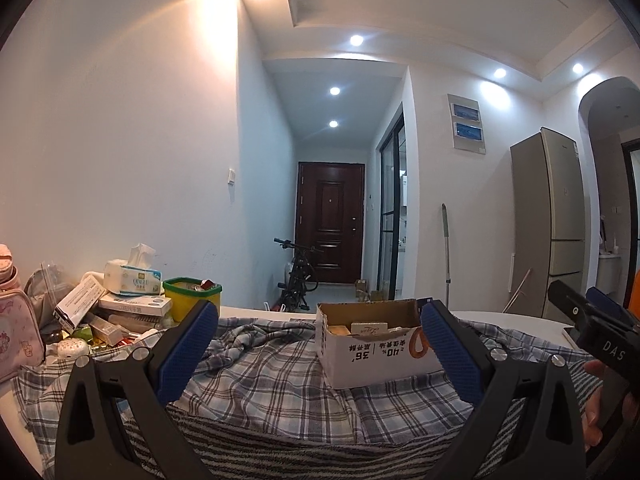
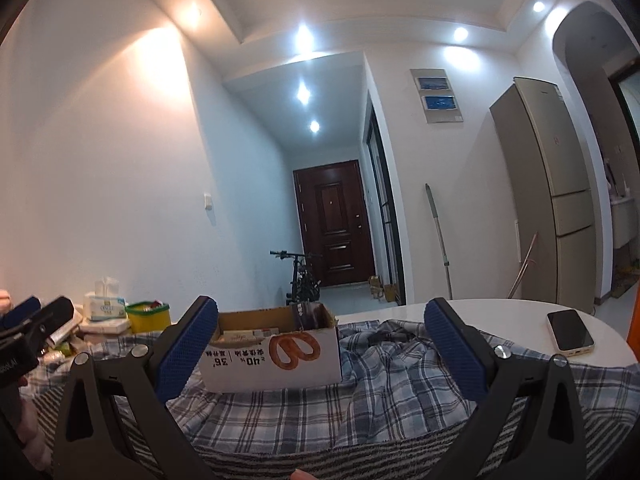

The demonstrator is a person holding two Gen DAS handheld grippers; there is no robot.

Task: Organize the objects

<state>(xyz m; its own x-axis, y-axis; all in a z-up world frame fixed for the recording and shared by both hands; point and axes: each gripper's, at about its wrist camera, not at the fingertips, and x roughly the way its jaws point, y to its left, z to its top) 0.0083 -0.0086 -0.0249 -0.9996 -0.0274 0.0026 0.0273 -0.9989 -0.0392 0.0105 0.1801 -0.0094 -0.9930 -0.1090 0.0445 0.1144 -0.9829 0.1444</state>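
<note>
Currently both tongs, left (image 1: 316, 354) and right (image 2: 320, 354), gape empty, short of the cardboard box (image 1: 372, 348) on the plaid cloth (image 1: 280, 392). Box looks light, crushable: grip a side wall.

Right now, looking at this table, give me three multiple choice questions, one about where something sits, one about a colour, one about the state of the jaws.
1. Where is the phone?
A. inside the cardboard box
B. on the bare white tabletop, off the plaid cloth
C. on the tissue pack

2. What colour is the rim of the yellow tub?
A. green
B. red
C. black

3. How do the jaws of the left gripper and the right gripper stand?
A. both shut on the cloth
B. one shut on the box
C. both open, holding nothing

Answers: 1 B, it lies right of the plaid cloth on the white top. 2 A, a green band rings the top. 3 C, the blue pads stand wide apart.
</note>
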